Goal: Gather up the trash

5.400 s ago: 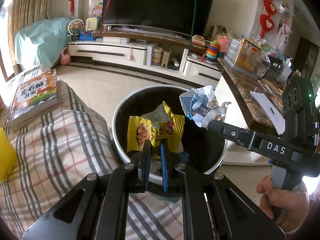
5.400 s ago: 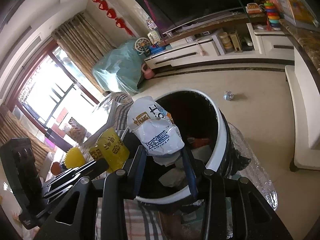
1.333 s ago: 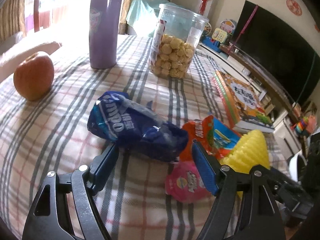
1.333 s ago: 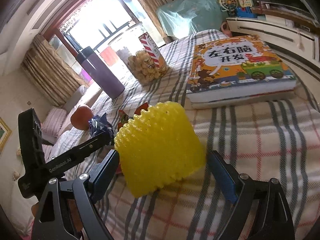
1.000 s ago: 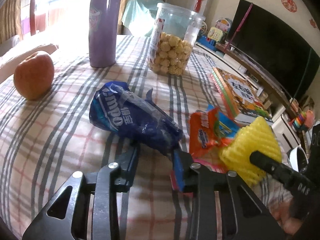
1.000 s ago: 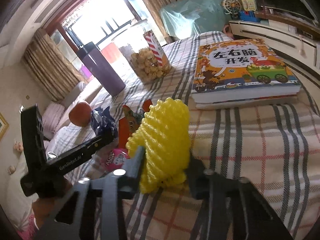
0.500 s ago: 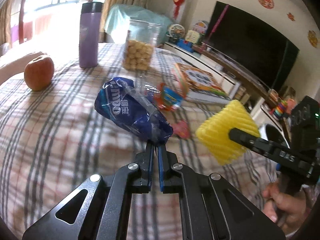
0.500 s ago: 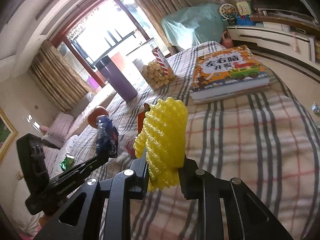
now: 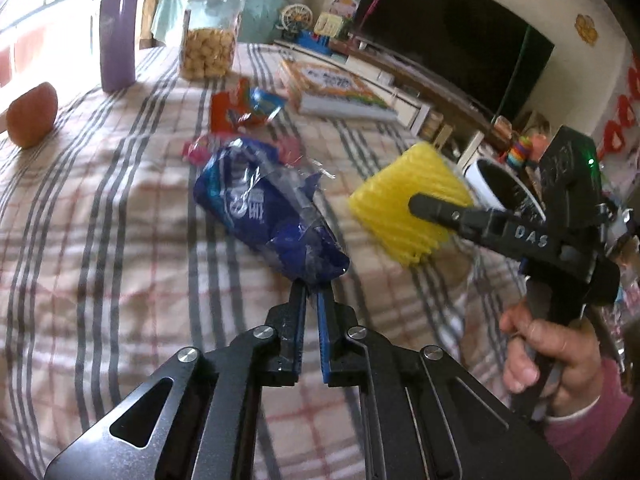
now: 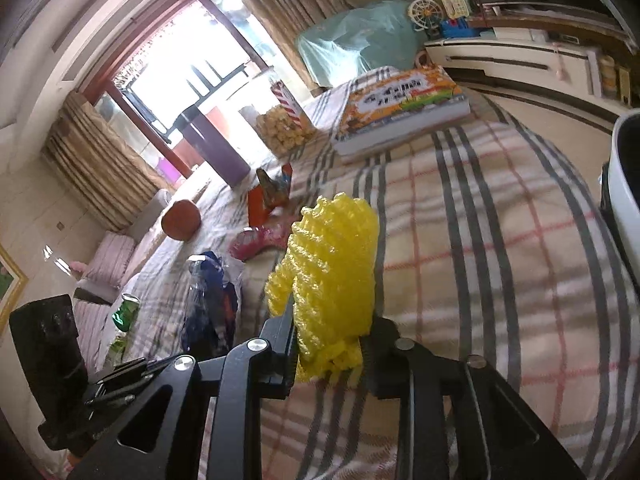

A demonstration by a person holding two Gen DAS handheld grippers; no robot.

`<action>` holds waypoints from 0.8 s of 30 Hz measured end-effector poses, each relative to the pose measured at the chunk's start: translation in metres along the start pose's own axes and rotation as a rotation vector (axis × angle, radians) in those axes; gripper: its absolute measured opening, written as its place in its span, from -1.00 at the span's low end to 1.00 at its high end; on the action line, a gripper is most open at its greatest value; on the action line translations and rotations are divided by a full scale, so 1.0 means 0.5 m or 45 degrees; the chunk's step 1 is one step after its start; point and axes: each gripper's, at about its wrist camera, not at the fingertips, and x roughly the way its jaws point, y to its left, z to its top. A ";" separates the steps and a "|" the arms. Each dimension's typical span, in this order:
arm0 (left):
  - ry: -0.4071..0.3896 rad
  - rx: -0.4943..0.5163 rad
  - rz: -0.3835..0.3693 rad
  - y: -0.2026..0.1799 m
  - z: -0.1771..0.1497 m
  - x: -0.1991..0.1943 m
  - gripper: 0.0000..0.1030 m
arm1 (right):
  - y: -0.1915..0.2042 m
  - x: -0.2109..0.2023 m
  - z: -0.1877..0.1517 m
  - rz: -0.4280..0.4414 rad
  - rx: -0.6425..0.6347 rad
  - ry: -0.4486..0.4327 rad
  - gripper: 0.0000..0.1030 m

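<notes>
My left gripper [image 9: 311, 292] is shut on the end of a blue snack bag [image 9: 264, 212] and holds it above the plaid table. The bag also shows in the right wrist view [image 10: 210, 300]. My right gripper [image 10: 328, 344] is shut on a yellow foam fruit net [image 10: 332, 276], which shows in the left wrist view [image 9: 404, 208] to the right of the bag. The white-rimmed trash bin [image 9: 500, 188] stands beyond the table's right end; its rim shows at the right edge of the right wrist view [image 10: 624, 184]. A red wrapper [image 9: 236, 112] and a pink wrapper [image 10: 260, 240] lie on the table.
On the plaid cloth [image 9: 100, 220] stand a purple bottle [image 9: 118, 32], a snack jar [image 9: 208, 36], an apple [image 9: 32, 114] and a picture book [image 9: 336, 92]. A TV cabinet [image 10: 520, 60] lines the far wall. A green can [image 10: 126, 312] lies lower left.
Both grippers closed on the blue bag and the yellow net, lifted them off the table and moved right toward the bin, which has come into view.
</notes>
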 end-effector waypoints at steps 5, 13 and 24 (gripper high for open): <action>0.003 -0.071 0.050 0.021 -0.021 -0.010 -0.28 | 0.007 -0.001 -0.016 -0.008 -0.013 -0.006 0.31; -0.064 -0.198 0.097 0.033 -0.023 -0.032 0.56 | 0.008 -0.010 -0.021 -0.014 -0.012 -0.031 0.53; -0.056 -0.210 0.179 0.031 0.000 0.025 -0.16 | 0.000 0.018 0.003 -0.066 -0.039 -0.001 0.49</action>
